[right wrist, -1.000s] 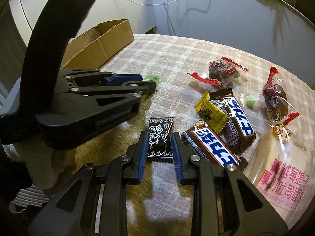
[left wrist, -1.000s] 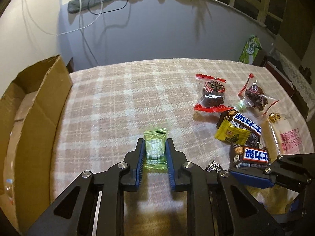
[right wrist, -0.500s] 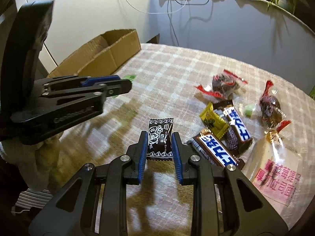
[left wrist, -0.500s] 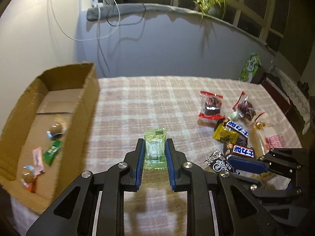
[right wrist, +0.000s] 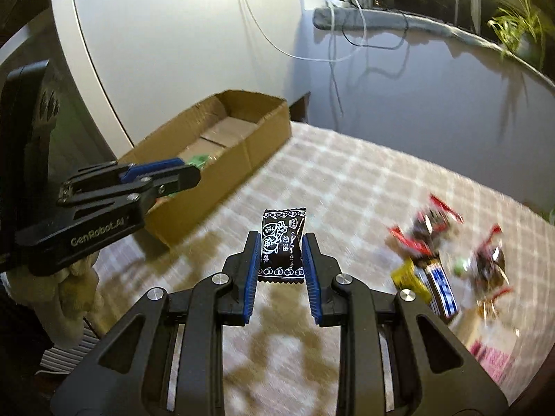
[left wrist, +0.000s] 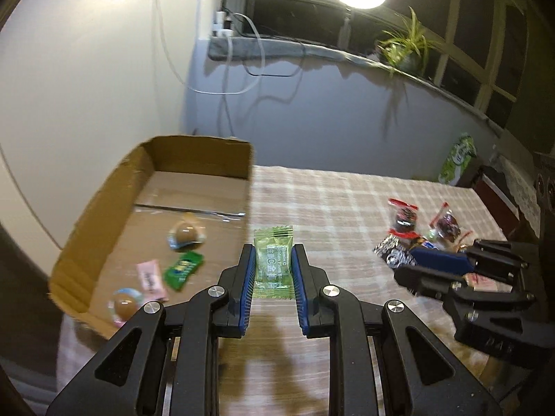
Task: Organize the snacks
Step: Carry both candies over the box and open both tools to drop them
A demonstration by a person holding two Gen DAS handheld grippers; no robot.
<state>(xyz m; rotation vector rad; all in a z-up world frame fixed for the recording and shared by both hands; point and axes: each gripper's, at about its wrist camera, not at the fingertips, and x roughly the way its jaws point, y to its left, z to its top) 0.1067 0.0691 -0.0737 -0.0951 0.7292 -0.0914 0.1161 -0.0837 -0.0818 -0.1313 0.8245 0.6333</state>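
My left gripper (left wrist: 272, 265) is shut on a green candy packet (left wrist: 272, 263), held in the air just right of the cardboard box (left wrist: 104, 215). In the right wrist view that same left gripper (right wrist: 180, 175) hangs over the box's near wall (right wrist: 222, 180). My right gripper (right wrist: 281, 254) is shut on a black candy packet (right wrist: 281, 246), lifted above the checked tablecloth (right wrist: 347, 180). From the left wrist view the right gripper (left wrist: 409, 260) shows at the right with the black packet (left wrist: 393, 253) in it.
Inside the box lie two round wrapped candies (left wrist: 184, 234), a pink packet (left wrist: 151, 275) and a green packet (left wrist: 183, 269). A pile of loose snacks (right wrist: 447, 260) sits at the table's right. A wall with cables stands behind, and a potted plant (left wrist: 406, 52) on the sill.
Both grippers have risen off the tablecloth with their packets. The left one has swung left toward the box, whose inside now shows. The right one has followed in the same direction.
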